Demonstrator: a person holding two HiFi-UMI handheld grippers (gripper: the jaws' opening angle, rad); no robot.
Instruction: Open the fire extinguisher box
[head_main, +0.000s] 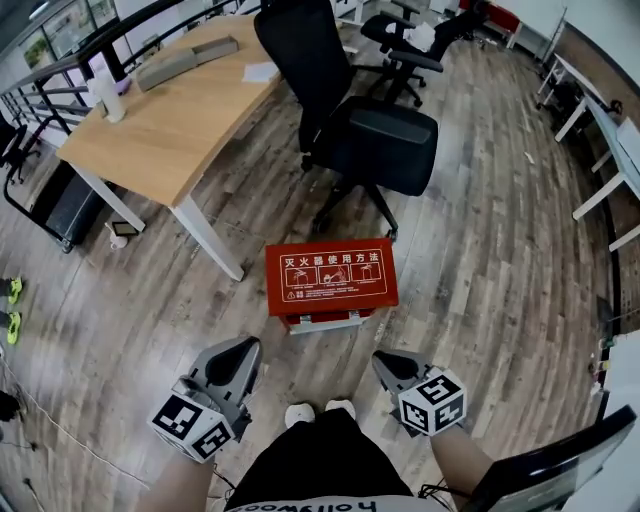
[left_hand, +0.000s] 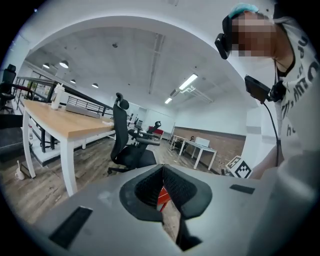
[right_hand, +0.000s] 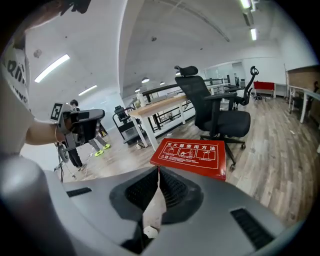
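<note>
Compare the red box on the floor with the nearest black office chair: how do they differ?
The red box bears white print; the black office chair is plain. The red box lies flat and low; the black office chair stands taller on a spoked base. Both rest on the wooden floor.

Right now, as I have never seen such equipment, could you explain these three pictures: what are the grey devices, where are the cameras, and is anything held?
There is no robot: a person holds a grey two-jaw gripper in each hand. The head view looks down from the person's head; the left gripper and the right gripper show at its bottom, each bearing a black-and-white marker cube. The other two pictures come from cameras riding on the grippers, looking along their jaws. On the wooden plank floor lies a red rectangular fire extinguisher box, apparently closed, touched by neither gripper. Behind it stand a black office chair and a light wooden desk. Both grippers are shut and empty.
</note>
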